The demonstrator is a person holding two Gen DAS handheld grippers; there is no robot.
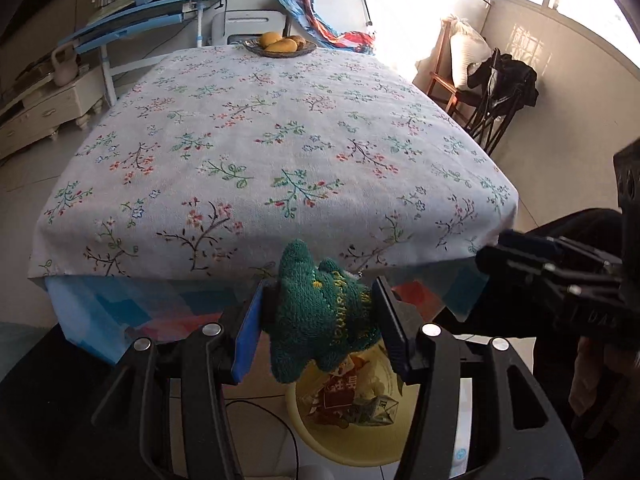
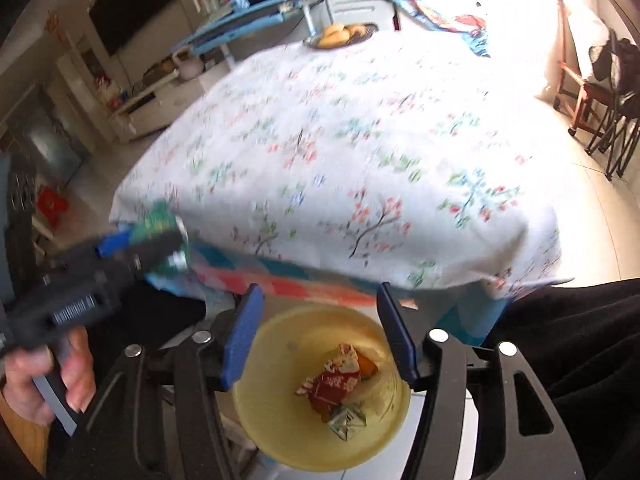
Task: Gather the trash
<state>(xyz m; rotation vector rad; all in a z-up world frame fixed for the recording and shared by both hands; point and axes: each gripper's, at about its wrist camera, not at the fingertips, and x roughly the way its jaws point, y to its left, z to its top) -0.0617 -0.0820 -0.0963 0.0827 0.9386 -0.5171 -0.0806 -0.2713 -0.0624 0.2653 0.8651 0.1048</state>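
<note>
Left fingers [image 1: 250, 332] are clamped on the green knitted toy [image 1: 320, 320], low centre above the yellow bin [image 1: 320, 444]; right gripper [image 2: 320, 338] fingers apart, empty, over the bin's wrappers [image 2: 334, 384].

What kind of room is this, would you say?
Most likely a home living or dining room: a table under a floral tablecloth with a fruit bowl, a white drawer cabinet along the wall, and a wooden chair by the bright window.

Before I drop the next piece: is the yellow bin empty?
Not empty: the yellow bin holds crumpled wrappers at its bottom.
</note>
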